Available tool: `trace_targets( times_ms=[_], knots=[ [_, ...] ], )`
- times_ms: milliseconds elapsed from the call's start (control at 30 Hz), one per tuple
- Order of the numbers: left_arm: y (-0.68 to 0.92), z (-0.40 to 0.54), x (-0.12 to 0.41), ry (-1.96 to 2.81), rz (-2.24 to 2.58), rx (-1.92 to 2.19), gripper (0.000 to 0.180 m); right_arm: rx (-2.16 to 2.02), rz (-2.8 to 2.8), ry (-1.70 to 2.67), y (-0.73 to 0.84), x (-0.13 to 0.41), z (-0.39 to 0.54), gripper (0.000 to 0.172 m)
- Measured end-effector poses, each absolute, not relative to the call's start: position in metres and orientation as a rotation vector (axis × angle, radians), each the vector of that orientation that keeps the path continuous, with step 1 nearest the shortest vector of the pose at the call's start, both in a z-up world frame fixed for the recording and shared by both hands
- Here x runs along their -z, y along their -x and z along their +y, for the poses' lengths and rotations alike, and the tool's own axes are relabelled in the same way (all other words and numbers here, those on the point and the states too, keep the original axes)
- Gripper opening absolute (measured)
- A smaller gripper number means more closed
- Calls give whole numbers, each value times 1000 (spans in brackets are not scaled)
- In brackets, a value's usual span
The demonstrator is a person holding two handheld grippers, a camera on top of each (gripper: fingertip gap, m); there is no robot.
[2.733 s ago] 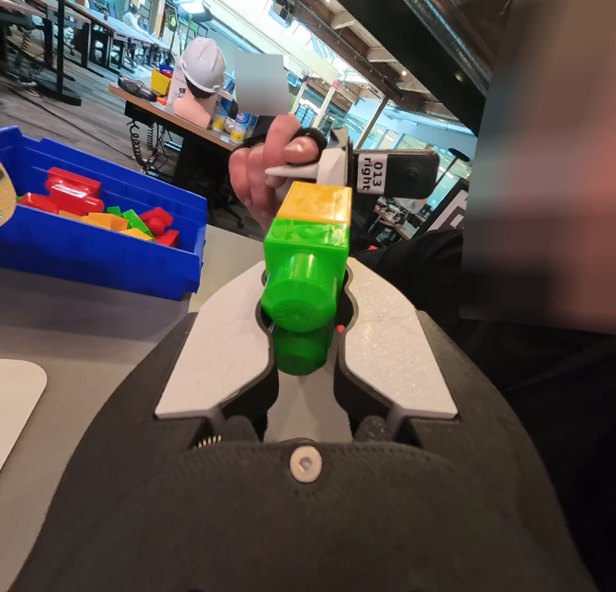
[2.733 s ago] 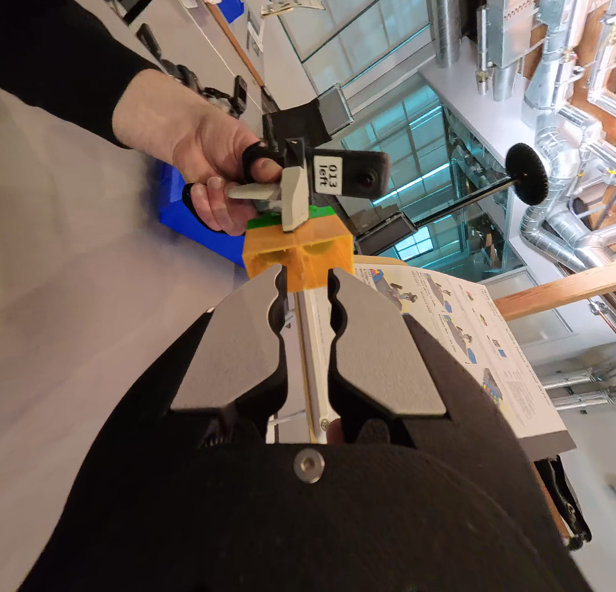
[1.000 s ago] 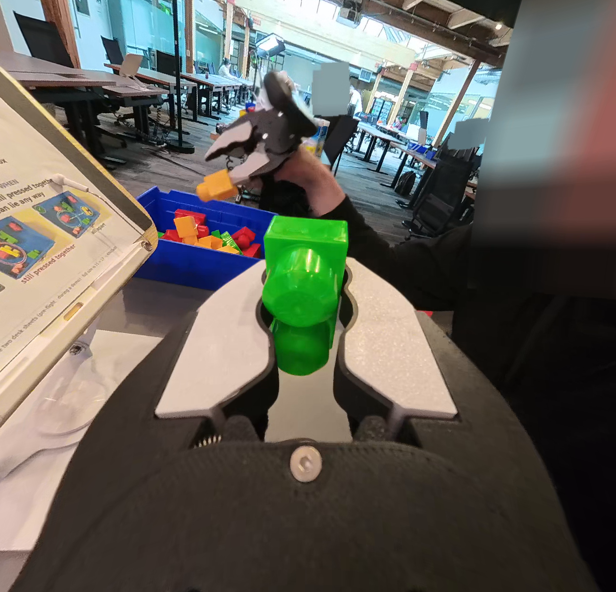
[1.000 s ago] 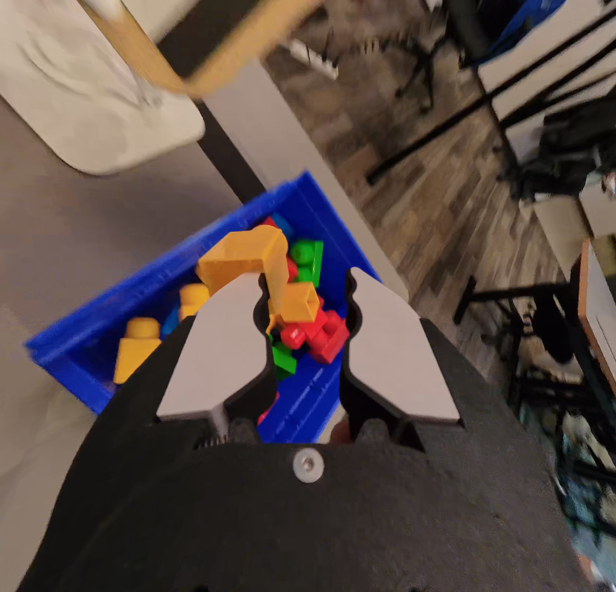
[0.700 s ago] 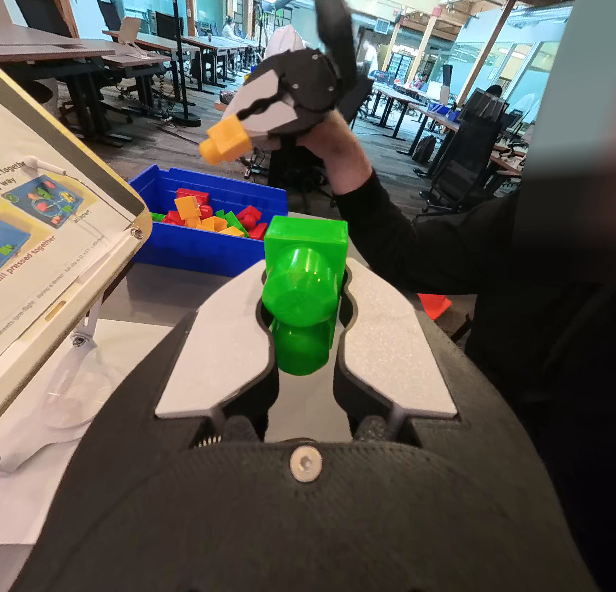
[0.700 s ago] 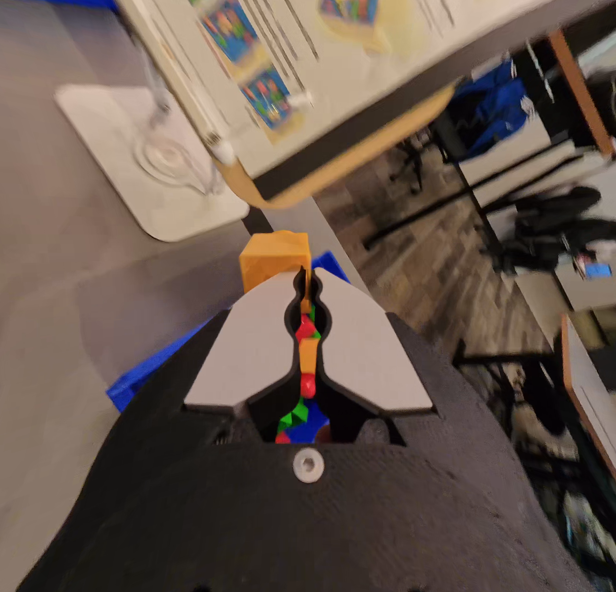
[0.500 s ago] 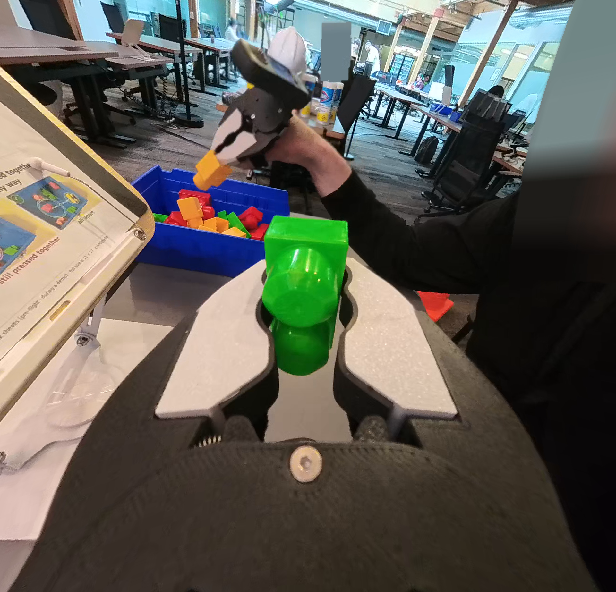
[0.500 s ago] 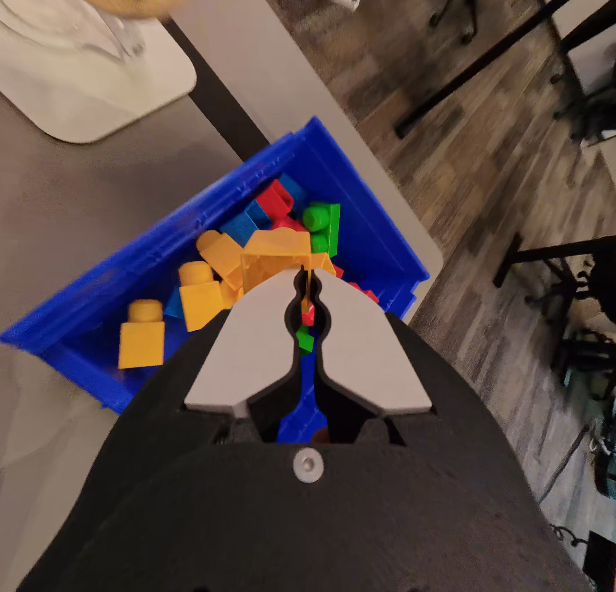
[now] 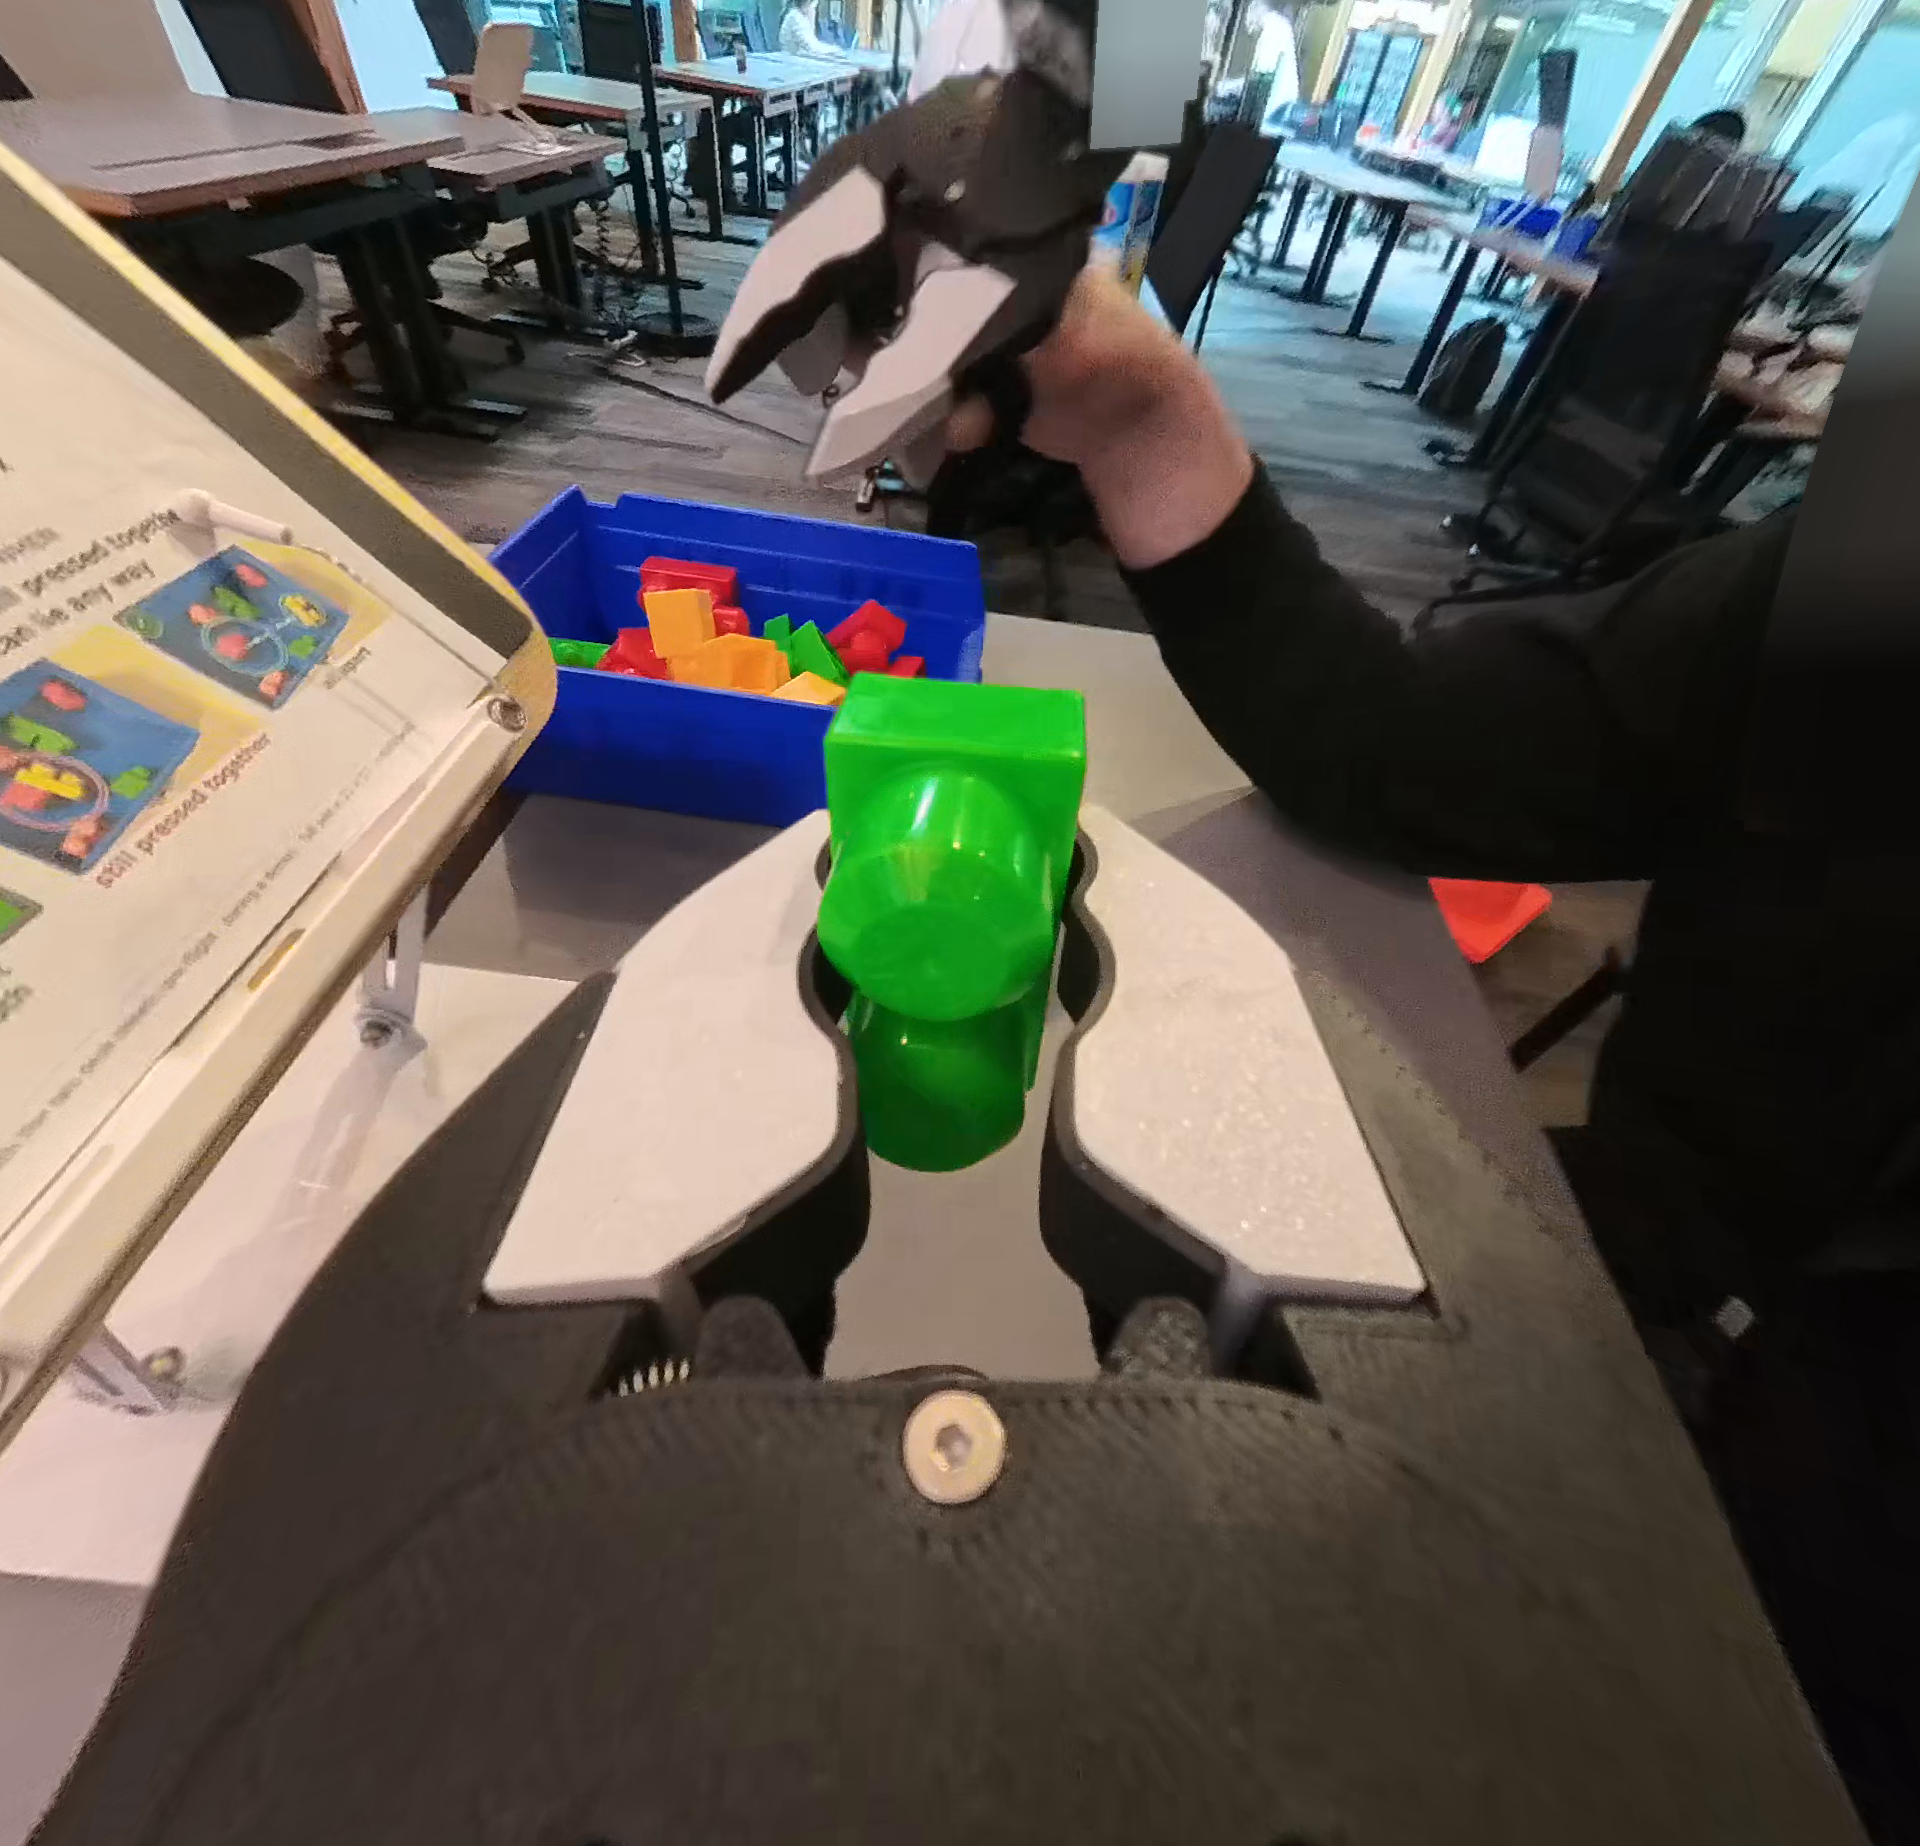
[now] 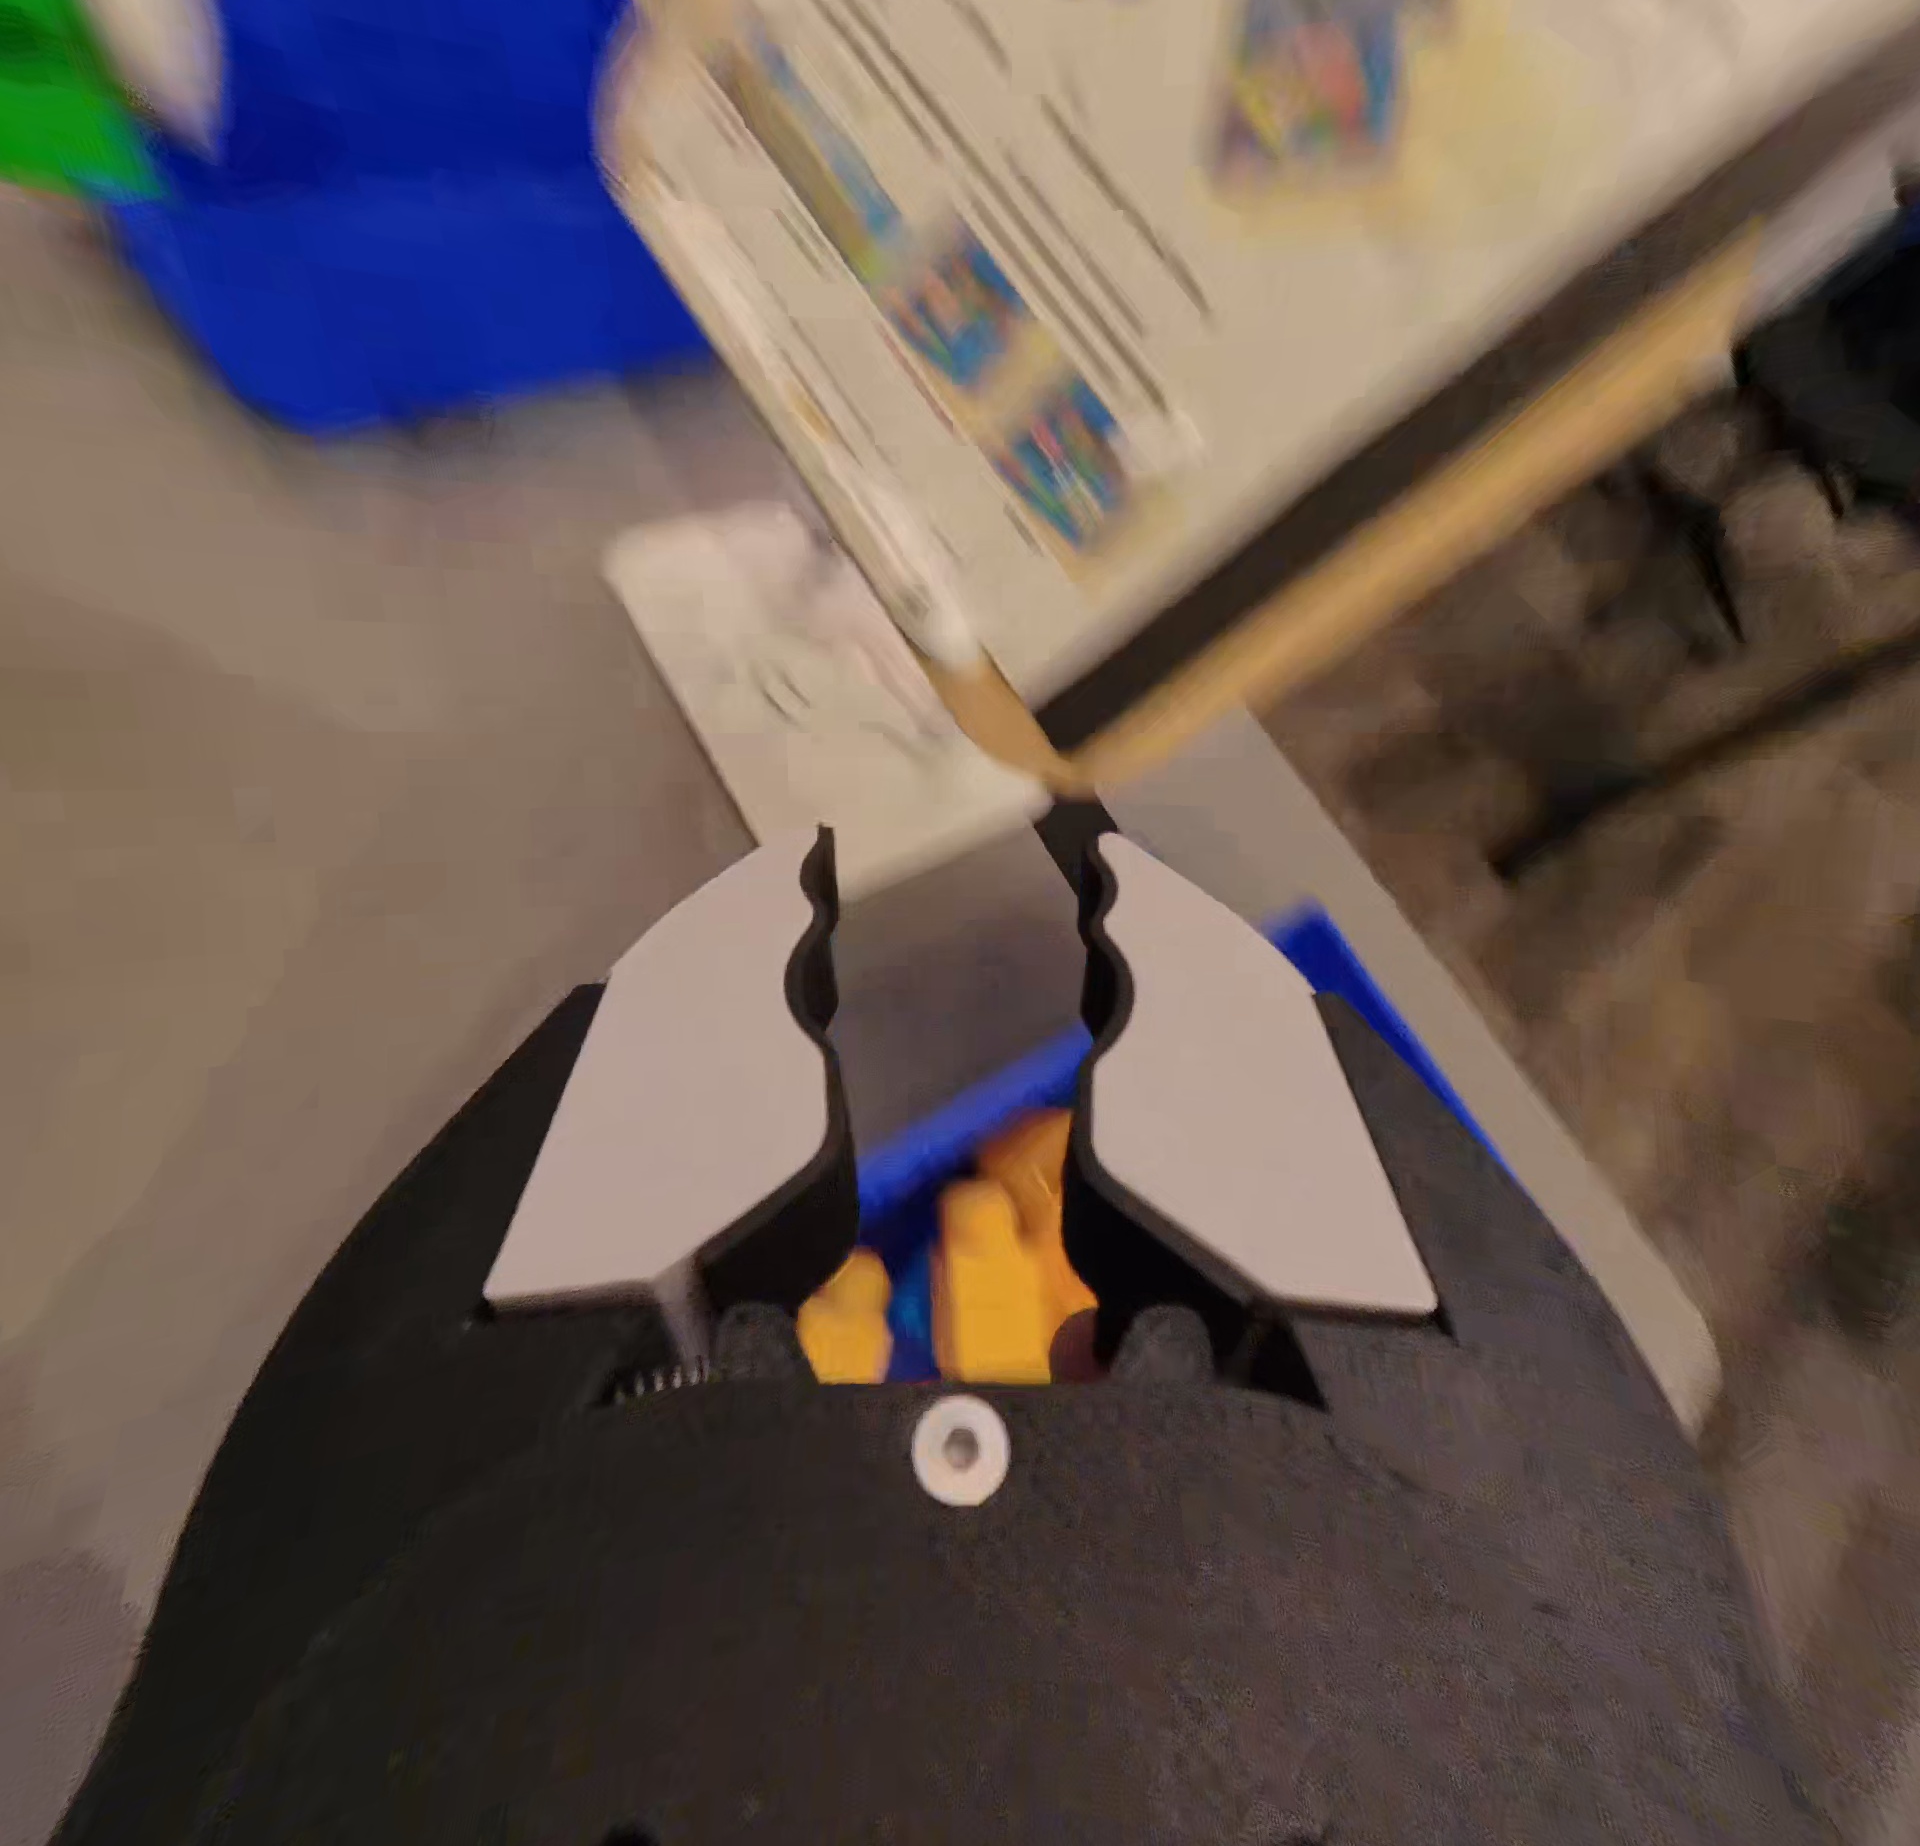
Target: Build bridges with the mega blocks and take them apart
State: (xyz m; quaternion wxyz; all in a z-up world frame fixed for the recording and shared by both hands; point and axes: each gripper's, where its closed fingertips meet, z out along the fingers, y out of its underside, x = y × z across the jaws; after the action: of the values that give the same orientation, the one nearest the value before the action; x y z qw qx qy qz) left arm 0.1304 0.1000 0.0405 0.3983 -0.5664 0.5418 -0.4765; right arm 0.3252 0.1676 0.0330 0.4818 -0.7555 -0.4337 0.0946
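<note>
My left gripper point(image 9: 951, 840) is shut on a green block point(image 9: 951, 788). Both pads press its sides, and its round studs point back at the camera. It is held above the grey table point(image 9: 1132, 726). My right gripper is open and empty. It shows in the left wrist view point(image 9: 771, 430), raised above the blue bin point(image 9: 665, 747) of red, orange and green blocks. In the blurred right wrist view, nothing lies between the parted fingers of my right gripper point(image 10: 956, 840). Orange blocks point(image 10: 997, 1277) in the bin point(image 10: 1351, 975) show behind the fingers.
A tilted instruction board point(image 9: 208, 757) on a white base point(image 9: 260, 1121) stands at the left, close to the bin; it also shows in the right wrist view point(image 10: 1143, 238). A person's black sleeve point(image 9: 1455, 705) crosses the right side. Office desks and chairs stand beyond the table's edge. Left tips to right tips: about 20 cm.
My right gripper carried an orange block over the bin and pinched it shut. It then opened, the block left the grasp, and the gripper rose. My left gripper kept its hold on the green block.
</note>
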Motion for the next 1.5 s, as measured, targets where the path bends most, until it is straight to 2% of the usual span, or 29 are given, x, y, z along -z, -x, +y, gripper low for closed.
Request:
trace_targets(
  times_ms=[133, 433, 567, 600, 867, 1033, 1200, 1300, 1400, 1500],
  knots=[
    [-145, 90, -33, 1416, 1428, 1115, 37, -568, -1157, 1460, -224, -79, 115, 39],
    [-168, 72, -18, 1391, 1522, 944, 37, -987, -1208, 1352, -140, -61, 75, 42],
    [-174, 69, -12, 1408, 1533, 950, 37, -1034, -1275, 1345, -128, -48, 66, 43],
    [-174, 67, -12, 1398, 1536, 952, 37, -1014, -1268, 1331, -128, -48, 67, 37],
    [-173, 65, -24, 1349, 1510, 997, 36, -1023, -1230, 1282, -131, -59, 66, 36],
    [-164, 75, -26, 1378, 1491, 934, 51, -980, -1148, 1249, -150, -78, 75, 36],
    [-144, 87, -40, 1363, 1447, 917, 29, -828, -1022, 1254, -204, -106, 100, 37],
    [-128, 94, -53, 1339, 1408, 906, 0, -599, -913, 1330, -258, -112, 133, 37],
    [-113, 103, -63, 1348, 1359, 881, 0, -477, -808, 1468, -314, -100, 165, 36],
    [-102, 110, -70, 1348, 1324, 844, 0, -431, -754, 1671, -360, -65, 192, 36]
  ],
)
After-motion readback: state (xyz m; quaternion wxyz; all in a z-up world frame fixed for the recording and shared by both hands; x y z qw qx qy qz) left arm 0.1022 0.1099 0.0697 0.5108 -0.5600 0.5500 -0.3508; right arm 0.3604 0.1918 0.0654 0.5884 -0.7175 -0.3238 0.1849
